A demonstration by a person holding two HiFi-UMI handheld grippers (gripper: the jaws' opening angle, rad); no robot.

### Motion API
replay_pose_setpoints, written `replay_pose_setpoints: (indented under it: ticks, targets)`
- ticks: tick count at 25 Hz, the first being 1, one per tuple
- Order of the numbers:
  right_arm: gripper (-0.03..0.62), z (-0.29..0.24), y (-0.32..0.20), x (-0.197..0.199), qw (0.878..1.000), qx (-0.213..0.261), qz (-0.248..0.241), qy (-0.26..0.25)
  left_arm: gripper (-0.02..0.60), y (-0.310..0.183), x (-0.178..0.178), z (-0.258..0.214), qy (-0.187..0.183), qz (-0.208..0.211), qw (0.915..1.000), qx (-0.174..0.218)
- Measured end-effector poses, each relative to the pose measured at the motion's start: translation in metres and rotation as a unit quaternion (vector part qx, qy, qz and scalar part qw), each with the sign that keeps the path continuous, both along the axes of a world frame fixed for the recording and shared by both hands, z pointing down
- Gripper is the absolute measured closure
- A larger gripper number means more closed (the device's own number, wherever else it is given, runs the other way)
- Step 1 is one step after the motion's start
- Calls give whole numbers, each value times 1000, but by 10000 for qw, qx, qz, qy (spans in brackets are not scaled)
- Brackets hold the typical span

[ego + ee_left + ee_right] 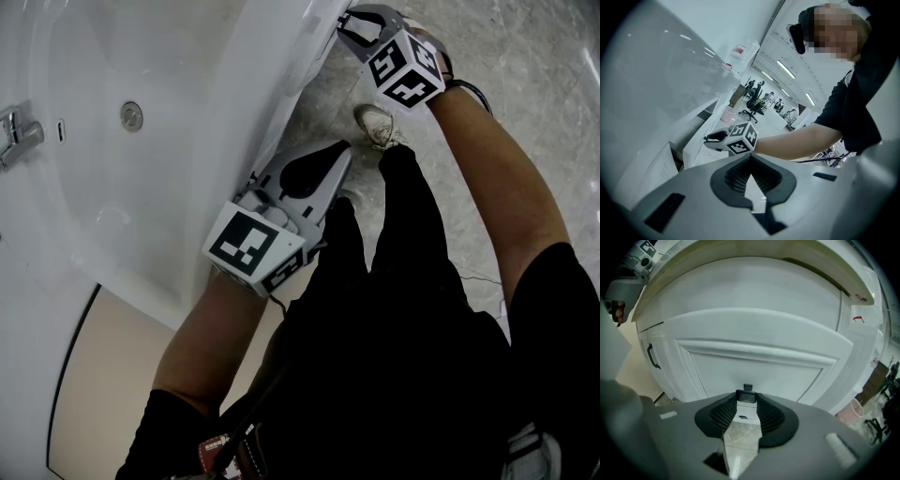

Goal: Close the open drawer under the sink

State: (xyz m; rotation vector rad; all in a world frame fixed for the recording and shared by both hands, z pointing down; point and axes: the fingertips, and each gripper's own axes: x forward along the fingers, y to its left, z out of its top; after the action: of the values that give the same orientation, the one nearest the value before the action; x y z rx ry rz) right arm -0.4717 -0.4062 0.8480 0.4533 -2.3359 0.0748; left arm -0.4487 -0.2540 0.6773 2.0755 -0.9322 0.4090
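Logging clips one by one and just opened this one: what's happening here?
A person stands at a white sink with a gripper in each hand. The right gripper has its jaws closed on the small dark drawer handle of the white drawer front below. The left gripper, jaws together and empty, hangs beside the sink's front edge.

Open-plan office: swivel chairs (752, 104), sink (169, 84)

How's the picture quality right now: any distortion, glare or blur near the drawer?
Right gripper view: lens bows the drawer front, corners black, handle sharp. Left gripper view: dim, bluish, ceiling lights bright. Head view: evenly lit, sink pale and low in contrast.
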Motion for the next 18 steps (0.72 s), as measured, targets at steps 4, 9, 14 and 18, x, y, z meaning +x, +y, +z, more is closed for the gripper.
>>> replay_pose_setpoints:
  ticks: [4,9,14,18]
  targets:
    - [465,0,-3,-7,10000,-4,-6,-4,583,-2,-2,-2,47,-10,10000,35]
    - [465,0,-7,-16,10000,6,-12,-41,583,-4,-3,-4,109,-9,9999,79]
    - [465,-1,-11,-25,10000,14,-24,-53,583,-2,-3,-4,140,-36,9999,-3]
    - [465,0,-14,-31,10000,15,-33,-61,583,-1,-3,-5,165,-30,9999,-9]
